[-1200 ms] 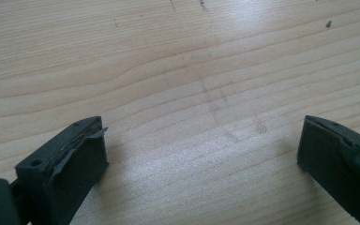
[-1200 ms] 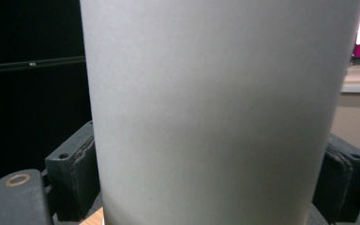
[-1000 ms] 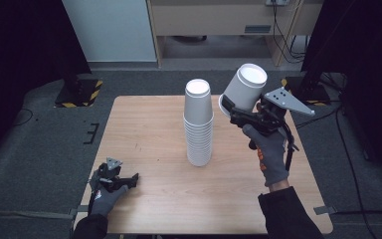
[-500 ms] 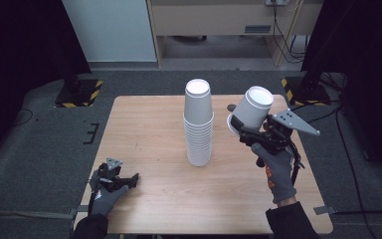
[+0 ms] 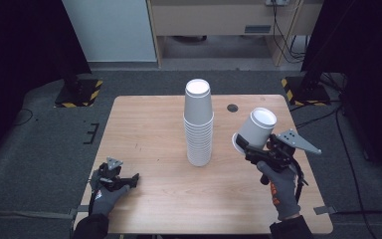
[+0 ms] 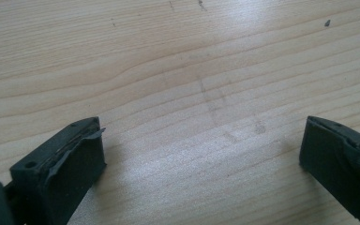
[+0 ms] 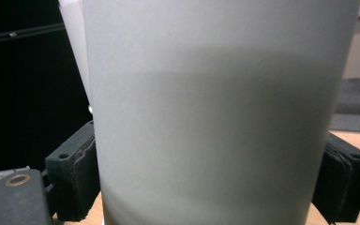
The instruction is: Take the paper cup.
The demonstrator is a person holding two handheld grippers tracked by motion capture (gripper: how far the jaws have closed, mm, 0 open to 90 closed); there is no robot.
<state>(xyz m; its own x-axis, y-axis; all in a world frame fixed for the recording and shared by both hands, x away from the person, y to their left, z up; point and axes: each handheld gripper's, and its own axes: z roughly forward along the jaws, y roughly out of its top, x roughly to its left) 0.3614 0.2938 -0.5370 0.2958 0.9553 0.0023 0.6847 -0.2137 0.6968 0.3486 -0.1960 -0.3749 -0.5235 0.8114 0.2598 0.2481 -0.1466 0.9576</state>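
A tall stack of white paper cups [image 5: 198, 124] stands upside down in the middle of the wooden table [image 5: 149, 129]. To its right, my right gripper [image 5: 246, 145] is shut on a single white cup [image 5: 255, 128], held upside down and tilted, low over the table. In the right gripper view that cup [image 7: 215, 112] sits between both jaws, with the stack's edge [image 7: 72, 42] behind it. My left gripper [image 5: 129, 180] rests on the table near the front left corner, open. In the left gripper view its gripper [image 6: 201, 145] has bare wood between the jaws.
A small dark hole [image 5: 232, 107] marks the table top behind the held cup. Black stands with yellow-striped bases [image 5: 79, 92] [image 5: 306, 89] stand on the floor behind the table. Cables [image 5: 283, 20] hang at the back.
My right gripper has come down and toward the front with the single cup, from beside the stack's top to low over the table. The left gripper has stayed put.
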